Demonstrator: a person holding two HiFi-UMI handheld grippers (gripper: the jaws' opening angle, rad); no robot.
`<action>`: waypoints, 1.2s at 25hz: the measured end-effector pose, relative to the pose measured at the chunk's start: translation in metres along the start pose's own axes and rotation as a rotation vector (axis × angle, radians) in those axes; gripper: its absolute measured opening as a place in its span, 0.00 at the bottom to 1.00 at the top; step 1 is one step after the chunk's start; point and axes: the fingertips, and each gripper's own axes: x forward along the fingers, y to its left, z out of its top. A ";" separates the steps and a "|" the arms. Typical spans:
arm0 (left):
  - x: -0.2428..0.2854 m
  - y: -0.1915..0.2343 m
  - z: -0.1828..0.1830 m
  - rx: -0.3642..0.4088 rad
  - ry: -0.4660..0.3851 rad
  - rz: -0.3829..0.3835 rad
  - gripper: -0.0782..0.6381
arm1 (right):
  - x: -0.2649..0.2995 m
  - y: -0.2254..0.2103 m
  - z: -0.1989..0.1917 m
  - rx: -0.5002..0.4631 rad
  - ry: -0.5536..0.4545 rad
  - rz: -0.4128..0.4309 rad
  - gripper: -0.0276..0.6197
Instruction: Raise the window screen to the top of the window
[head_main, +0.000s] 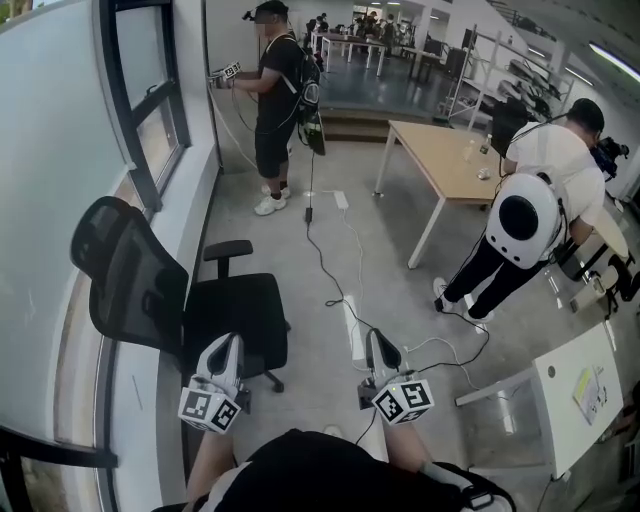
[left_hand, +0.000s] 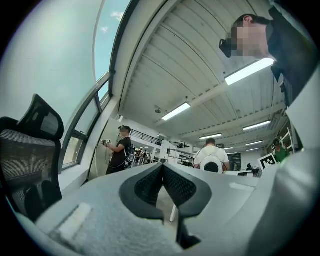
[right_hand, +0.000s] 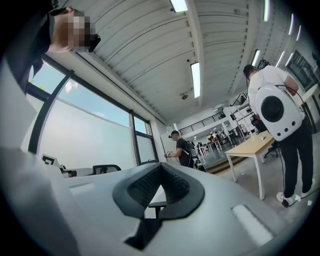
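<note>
Getting to the window screen (head_main: 45, 200) is the step in hand, as we judge it, because both tools are idle. The left gripper (head_main: 226, 345) and the right gripper (head_main: 380, 345) have their jaws pressed together with nothing between them, and both are held low before our body. The pale sheet that we take for the screen covers the big pane to the left of the left gripper. The black office chair (head_main: 180, 300) stands just in front of that gripper, between it and the glass. To do this well we should first go round the chair or push it aside. We should open the jaws only at the lower edge of the screen, take it near the middle so it does not tilt, and lift evenly to the top. Where that edge lies we cannot tell. We count two grippers, one chair and one screen. We also count one person by the window (head_main: 277, 90) far ahead, one person with a white backpack (head_main: 525, 220), and one wooden table (head_main: 445, 160) ahead and right of the right gripper.
</note>
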 end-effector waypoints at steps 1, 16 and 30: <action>0.000 0.000 0.001 0.001 -0.001 -0.002 0.11 | 0.000 -0.001 0.000 0.005 0.000 0.000 0.04; -0.010 -0.016 -0.009 0.032 -0.009 0.118 0.11 | 0.005 -0.015 -0.003 0.028 0.039 0.120 0.05; -0.104 -0.035 0.008 0.097 -0.060 0.467 0.11 | 0.055 0.033 -0.037 0.091 0.117 0.469 0.05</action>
